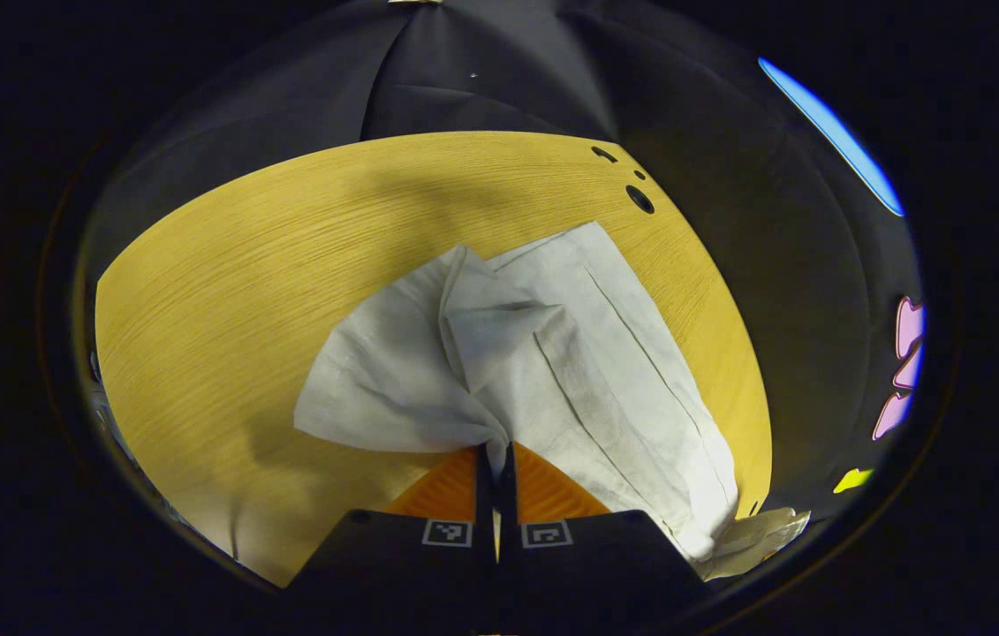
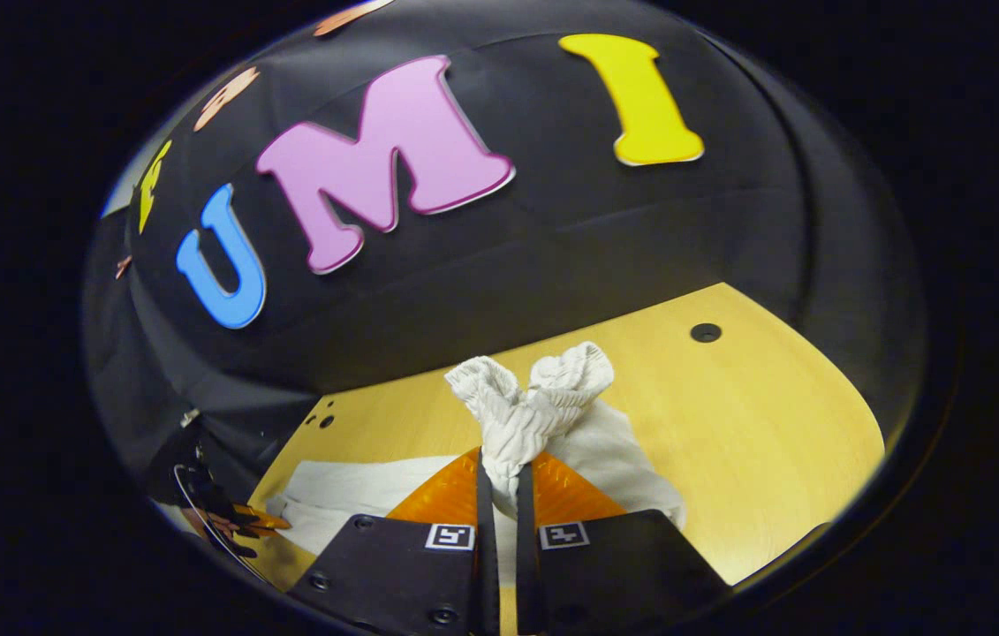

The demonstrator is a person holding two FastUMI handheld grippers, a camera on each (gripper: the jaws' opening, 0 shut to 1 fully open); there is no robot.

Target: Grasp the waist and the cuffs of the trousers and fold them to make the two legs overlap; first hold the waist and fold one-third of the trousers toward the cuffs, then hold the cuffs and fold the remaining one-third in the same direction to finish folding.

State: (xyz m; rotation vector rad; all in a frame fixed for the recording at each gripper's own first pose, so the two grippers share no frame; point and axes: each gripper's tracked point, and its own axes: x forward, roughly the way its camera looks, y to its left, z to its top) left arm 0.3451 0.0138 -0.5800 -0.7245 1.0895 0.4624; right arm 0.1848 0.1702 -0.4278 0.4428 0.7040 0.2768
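Note:
White trousers (image 1: 570, 353) lie crumpled on a yellow wooden table (image 1: 243, 291). In the left gripper view my left gripper (image 1: 496, 452) is shut on a pinched end of the cloth, which fans out ahead of it with one leg folded over and a seam running to the right. In the right gripper view my right gripper (image 2: 499, 473) is shut on the gathered, ribbed waistband (image 2: 534, 397), which bunches up above the fingers. The rest of the trousers (image 2: 358, 490) trails left along the table (image 2: 773, 424) toward the other gripper (image 2: 221, 521) at the lower left edge.
Small round holes (image 1: 639, 199) mark the table's far side, and one hole (image 2: 705, 332) lies beyond the waistband. Black cloth walls stand close behind the table. In the left gripper view the table's right edge (image 1: 760, 397) runs just past the trousers.

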